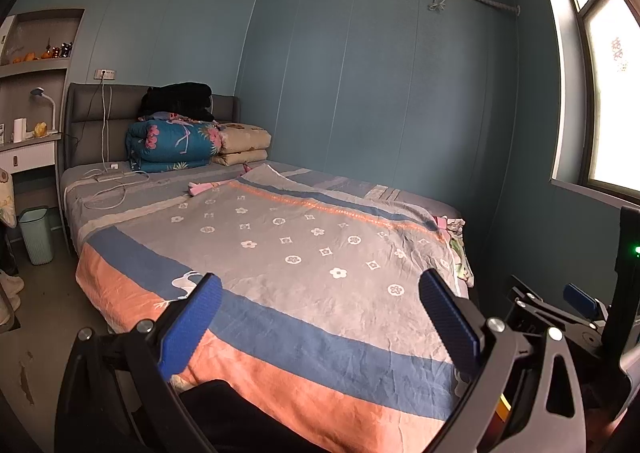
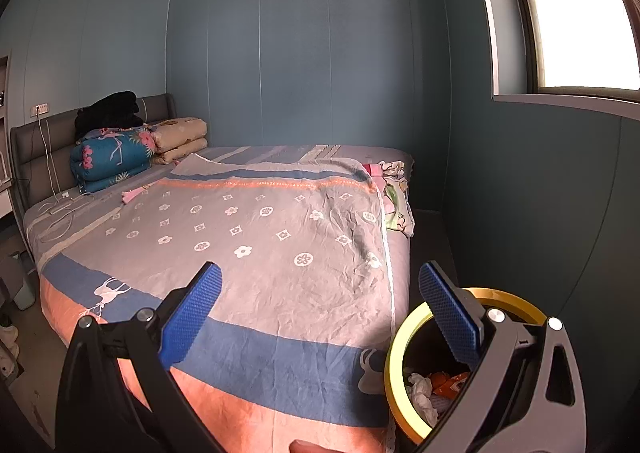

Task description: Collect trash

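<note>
Beside the right gripper (image 2: 320, 289), jaws spread empty, stands the trash bin (image 2: 396, 365).

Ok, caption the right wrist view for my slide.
Open right gripper empty over the patterned bedspread, yellow-rimmed trash bin holding crumpled trash beside the bed.

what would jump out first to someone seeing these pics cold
The big bed fills the room's middle, under a grey, blue and orange flower-print cover, with folded quilts stacked at its headboard. By its foot corner in the right wrist view stands a yellow-rimmed trash bin already holding crumpled trash. Both the left gripper and right gripper hover open and empty.
</note>
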Demonstrator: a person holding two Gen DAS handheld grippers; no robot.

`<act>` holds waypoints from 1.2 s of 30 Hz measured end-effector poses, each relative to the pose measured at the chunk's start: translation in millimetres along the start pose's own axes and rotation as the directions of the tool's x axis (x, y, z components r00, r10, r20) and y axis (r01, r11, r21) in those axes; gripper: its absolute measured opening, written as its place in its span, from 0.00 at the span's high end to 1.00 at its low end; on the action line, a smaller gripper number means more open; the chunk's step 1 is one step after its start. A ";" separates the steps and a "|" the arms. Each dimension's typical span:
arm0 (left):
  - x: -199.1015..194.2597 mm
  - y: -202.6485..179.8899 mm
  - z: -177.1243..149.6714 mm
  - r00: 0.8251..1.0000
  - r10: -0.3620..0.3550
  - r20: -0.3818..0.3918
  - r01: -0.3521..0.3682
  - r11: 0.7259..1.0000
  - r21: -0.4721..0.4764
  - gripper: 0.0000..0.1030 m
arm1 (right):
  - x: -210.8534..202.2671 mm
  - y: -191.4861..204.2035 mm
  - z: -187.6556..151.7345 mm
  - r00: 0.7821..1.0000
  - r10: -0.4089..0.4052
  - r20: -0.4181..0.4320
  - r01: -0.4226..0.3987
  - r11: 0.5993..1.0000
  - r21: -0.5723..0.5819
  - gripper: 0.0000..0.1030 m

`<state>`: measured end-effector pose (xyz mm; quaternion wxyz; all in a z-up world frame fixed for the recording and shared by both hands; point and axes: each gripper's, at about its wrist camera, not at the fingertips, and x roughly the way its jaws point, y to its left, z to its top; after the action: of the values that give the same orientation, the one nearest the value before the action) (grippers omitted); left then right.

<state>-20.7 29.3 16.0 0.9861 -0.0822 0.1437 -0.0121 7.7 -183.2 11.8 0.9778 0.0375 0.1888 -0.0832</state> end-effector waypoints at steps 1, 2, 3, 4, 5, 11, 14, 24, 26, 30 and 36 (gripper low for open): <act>-0.2 0.8 -0.5 1.000 0.000 -0.001 0.000 1.000 -0.001 0.08 | -0.6 0.1 0.7 1.000 0.000 0.001 0.000 1.000 0.000 0.08; 0.2 1.1 -0.7 1.000 0.001 -0.002 -0.001 1.000 -0.001 0.08 | 0.1 0.0 0.0 1.000 0.000 -0.002 0.000 1.000 0.001 0.08; 0.3 1.6 -0.8 1.000 0.000 -0.002 0.000 1.000 -0.001 0.08 | 0.7 -0.2 -0.6 1.000 0.001 -0.004 -0.001 1.000 0.002 0.08; 0.6 2.0 -0.8 1.000 0.000 -0.003 0.000 1.000 -0.001 0.08 | 0.2 0.0 -1.3 1.000 0.001 -0.006 -0.001 1.000 0.003 0.08; 0.8 2.0 -0.7 1.000 0.001 -0.003 -0.001 1.000 -0.001 0.08 | 0.4 0.3 -1.7 1.000 0.002 -0.008 -0.002 1.000 0.003 0.08; 1.3 2.7 -0.9 1.000 0.001 -0.005 -0.001 1.000 0.001 0.08 | 2.0 -0.8 -2.4 1.000 0.002 -0.011 -0.002 1.000 0.004 0.08; 1.8 3.4 -1.5 1.000 0.001 -0.009 -0.001 1.000 -0.001 0.08 | 1.0 0.6 -3.3 1.000 0.001 -0.017 -0.001 1.000 0.008 0.08; 5.4 4.2 -3.6 1.000 -0.007 -0.023 0.007 1.000 -0.009 0.08 | 1.2 0.7 -3.7 1.000 -0.003 -0.020 0.003 1.000 0.014 0.08; 7.4 5.7 -3.6 0.999 -0.007 -0.032 0.007 1.000 -0.014 0.08 | 1.5 1.0 -4.1 1.000 -0.004 -0.024 0.005 1.000 0.017 0.08; 8.8 6.0 -4.7 0.999 -0.026 -0.046 0.025 0.999 -0.024 0.08 | 2.7 0.5 -3.6 1.000 -0.004 -0.027 0.005 1.000 0.017 0.08; 12.6 5.8 -5.0 0.998 -0.032 -0.061 0.030 0.999 -0.027 0.08 | 3.6 1.1 -3.2 0.999 -0.007 -0.032 0.008 1.000 0.019 0.08</act>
<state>-10.1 33.6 6.8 0.9798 -0.0967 0.1729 -0.0279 10.0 -182.3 7.5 0.9739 0.0476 0.2039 -0.0880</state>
